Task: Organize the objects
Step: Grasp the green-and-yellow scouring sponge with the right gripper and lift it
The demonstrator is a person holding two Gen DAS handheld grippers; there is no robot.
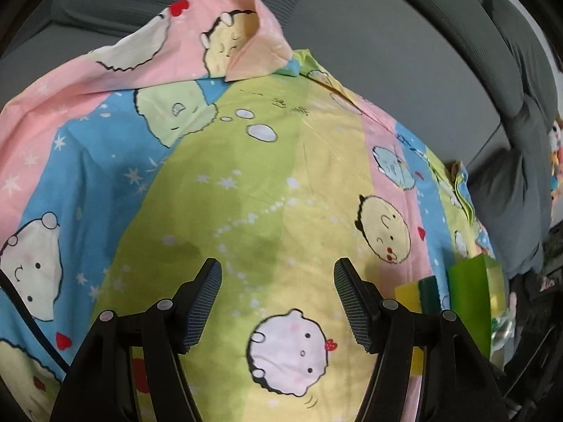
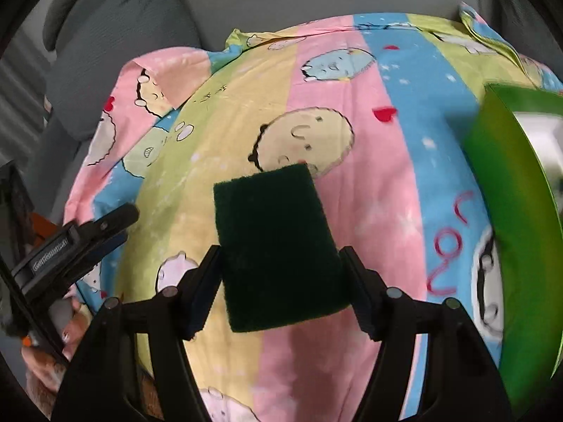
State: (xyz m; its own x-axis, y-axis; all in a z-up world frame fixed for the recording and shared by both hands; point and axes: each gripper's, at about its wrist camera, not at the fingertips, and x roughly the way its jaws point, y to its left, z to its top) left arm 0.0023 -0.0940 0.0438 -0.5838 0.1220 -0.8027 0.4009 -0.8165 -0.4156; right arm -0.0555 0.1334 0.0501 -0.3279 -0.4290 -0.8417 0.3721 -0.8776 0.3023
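sponge (image 2: pixel 278 246) between right gripper (image 2: pixel 281 281) jaws above sheet (image 2: pixel 352 193), box (image 2: pixel 510 211) at right

A dark green scouring sponge (image 2: pixel 278 246) is clamped at its near end between the two fingers of the right gripper (image 2: pixel 281 281), its rough face turned up, above the striped cartoon sheet (image 2: pixel 352 140). A green box (image 2: pixel 510 211) is seen at the right edge, on the sheet.
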